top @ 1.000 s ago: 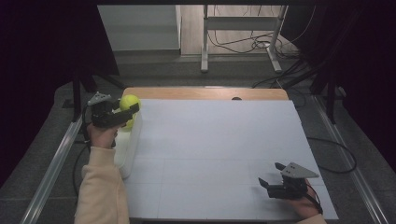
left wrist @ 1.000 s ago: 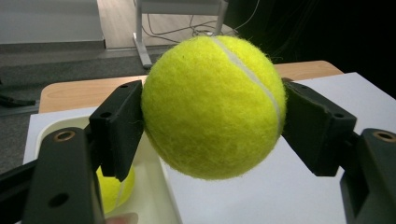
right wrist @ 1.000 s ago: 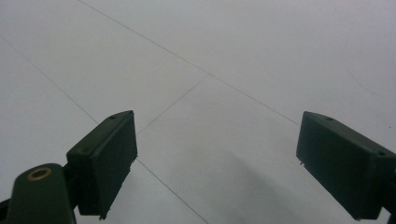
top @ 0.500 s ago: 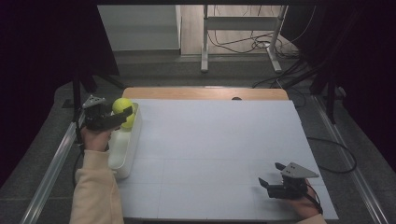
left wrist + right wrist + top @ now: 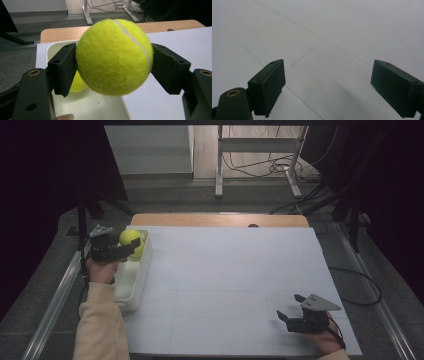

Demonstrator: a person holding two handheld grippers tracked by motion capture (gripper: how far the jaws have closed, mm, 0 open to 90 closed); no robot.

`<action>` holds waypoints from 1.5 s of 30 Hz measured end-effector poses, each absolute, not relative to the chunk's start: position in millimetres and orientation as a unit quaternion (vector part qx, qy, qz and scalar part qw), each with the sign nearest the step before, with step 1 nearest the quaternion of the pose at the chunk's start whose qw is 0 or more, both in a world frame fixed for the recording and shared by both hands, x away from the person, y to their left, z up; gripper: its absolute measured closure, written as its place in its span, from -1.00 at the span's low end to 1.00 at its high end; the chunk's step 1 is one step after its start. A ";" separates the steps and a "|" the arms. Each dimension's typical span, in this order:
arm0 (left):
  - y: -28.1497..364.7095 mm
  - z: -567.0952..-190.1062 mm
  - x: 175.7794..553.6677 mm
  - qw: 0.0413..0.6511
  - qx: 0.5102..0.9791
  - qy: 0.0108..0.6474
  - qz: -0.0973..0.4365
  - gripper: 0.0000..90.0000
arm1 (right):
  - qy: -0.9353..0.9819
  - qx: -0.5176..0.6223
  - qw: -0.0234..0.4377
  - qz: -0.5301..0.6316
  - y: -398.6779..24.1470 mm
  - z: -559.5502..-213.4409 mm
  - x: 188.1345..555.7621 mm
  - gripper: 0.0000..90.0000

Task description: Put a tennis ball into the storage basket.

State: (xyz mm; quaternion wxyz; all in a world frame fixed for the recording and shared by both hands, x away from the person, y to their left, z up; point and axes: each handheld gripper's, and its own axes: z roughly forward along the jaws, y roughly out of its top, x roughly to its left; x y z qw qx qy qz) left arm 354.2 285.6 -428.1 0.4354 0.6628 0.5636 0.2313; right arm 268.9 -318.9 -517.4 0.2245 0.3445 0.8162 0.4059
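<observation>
Far left: left gripper (image 5: pixel 131 249) has its jaws pinching a tennis ball (image 5: pixel 114 57) by its sides, ball hanging clear above the white tray (image 5: pixel 134 287) w/ a second ball (image 5: pixel 77 84) lying in the tray's far end, so prob. a lift-out or a drop-in, can't tell which. Tray sits along the worktop's (image 5: pixel 225 285) left edge, so little room left of it, wide bare white sheet to the right. Near right corner: right gripper (image 5: pixel 290 307) rests low, jaws spread, nothing between them, well apart from the tray.
</observation>
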 end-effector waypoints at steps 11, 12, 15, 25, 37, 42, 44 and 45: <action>283.6 -435.3 359.7 0.412 0.675 0.570 0.224 -0.42 | 0.816 0.344 0.225 0.406 -318.8 -517.4 269.0 -0.72; 283.7 -436.1 360.2 0.410 0.676 0.570 0.223 -0.42 | 0.817 0.344 0.225 0.406 -318.7 -517.4 269.0 -0.72; 283.7 -437.3 361.0 0.401 0.678 0.573 0.226 -0.42 | 0.817 0.344 0.224 0.406 -318.7 -517.4 269.0 -0.72; 287.9 -442.8 362.8 0.383 0.685 0.581 0.216 -0.42 | 0.816 0.344 0.225 0.405 -318.8 -517.5 269.0 -0.72; 290.2 -447.1 364.7 0.357 0.695 0.587 0.212 -0.42 | 0.816 0.346 0.225 0.405 -319.2 -517.4 269.0 -0.72; 291.2 -447.4 364.7 0.354 0.695 0.589 0.212 -0.42 | 0.816 0.345 0.226 0.405 -319.2 -517.4 269.1 -0.72; 291.9 -447.6 364.6 0.353 0.695 0.590 0.212 -0.42 | 0.816 0.345 0.225 0.405 -319.1 -517.4 269.0 -0.72; 292.2 -447.7 364.6 0.352 0.695 0.590 0.212 -0.42 | 0.816 0.345 0.225 0.405 -319.2 -517.4 269.1 -0.72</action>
